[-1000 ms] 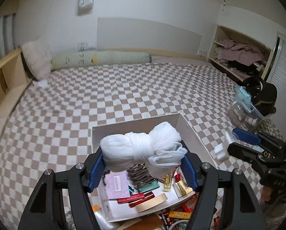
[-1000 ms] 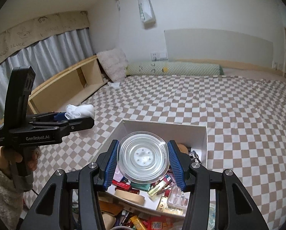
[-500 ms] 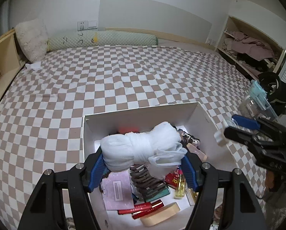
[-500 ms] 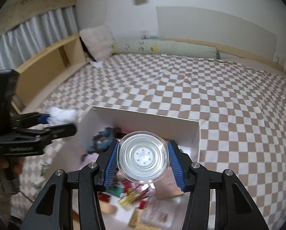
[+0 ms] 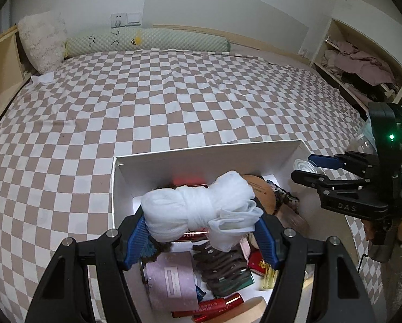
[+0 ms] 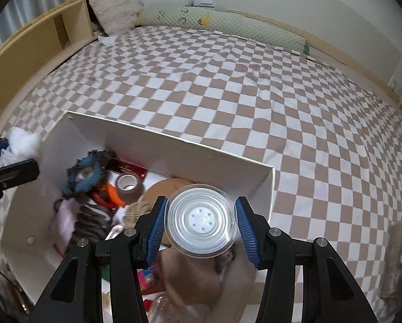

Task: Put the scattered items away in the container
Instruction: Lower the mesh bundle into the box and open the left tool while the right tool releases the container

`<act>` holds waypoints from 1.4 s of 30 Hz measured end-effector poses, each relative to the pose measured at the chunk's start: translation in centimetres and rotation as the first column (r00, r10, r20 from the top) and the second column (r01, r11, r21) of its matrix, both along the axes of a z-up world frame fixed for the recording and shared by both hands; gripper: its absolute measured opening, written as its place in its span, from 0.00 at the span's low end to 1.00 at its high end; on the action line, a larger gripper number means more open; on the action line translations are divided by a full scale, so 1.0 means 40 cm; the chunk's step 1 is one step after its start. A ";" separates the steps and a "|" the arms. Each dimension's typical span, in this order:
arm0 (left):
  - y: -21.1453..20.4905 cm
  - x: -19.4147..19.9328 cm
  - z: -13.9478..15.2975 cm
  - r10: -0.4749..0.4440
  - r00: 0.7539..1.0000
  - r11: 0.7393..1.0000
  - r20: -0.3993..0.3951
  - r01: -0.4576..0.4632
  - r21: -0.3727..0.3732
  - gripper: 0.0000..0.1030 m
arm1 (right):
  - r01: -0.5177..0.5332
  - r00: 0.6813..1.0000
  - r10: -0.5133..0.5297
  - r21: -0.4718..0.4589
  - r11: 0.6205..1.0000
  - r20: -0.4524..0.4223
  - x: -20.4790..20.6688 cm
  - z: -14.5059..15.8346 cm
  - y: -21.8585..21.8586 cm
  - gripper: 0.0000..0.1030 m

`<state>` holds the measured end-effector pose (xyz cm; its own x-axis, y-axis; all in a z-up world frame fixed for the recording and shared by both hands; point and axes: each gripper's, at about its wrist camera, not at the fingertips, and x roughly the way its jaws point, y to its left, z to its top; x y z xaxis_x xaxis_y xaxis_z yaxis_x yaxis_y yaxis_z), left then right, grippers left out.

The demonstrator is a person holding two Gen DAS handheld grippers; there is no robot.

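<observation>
Overhead, left gripper [image 5: 201,224] jaws clamped soft white gauze bundle [image 5: 201,210]; right gripper [image 6: 201,228] jaws clamped clear round plastic cup [image 6: 200,221] above white rectangular box [image 6: 227,161].

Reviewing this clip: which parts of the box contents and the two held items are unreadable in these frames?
- Left wrist view: the white cloth bundle in the left tongs hides the middle of the white box.
- Right wrist view: the clear round container in the right tongs covers items beneath; only its end face shows.
- Right wrist view: the box's near contents are motion-blurred.
- Both views: the box's near edge is cut off.
</observation>
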<state>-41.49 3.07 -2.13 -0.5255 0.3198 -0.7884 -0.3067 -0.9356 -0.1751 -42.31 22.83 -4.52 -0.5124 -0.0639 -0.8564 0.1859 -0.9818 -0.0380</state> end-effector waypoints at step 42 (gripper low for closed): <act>0.070 -0.107 -0.176 0.004 0.974 1.000 0.228 0.000 -0.018 0.93 | -0.075 0.996 0.074 -0.027 0.997 -0.044 0.005 -0.011 0.029 0.81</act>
<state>-45.77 5.88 -9.19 -0.3315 0.3042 -0.8931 -0.2588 -0.9396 -0.2239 -42.10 24.01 -4.94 -0.5413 -0.1278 -0.8311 0.2576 -0.9661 -0.0192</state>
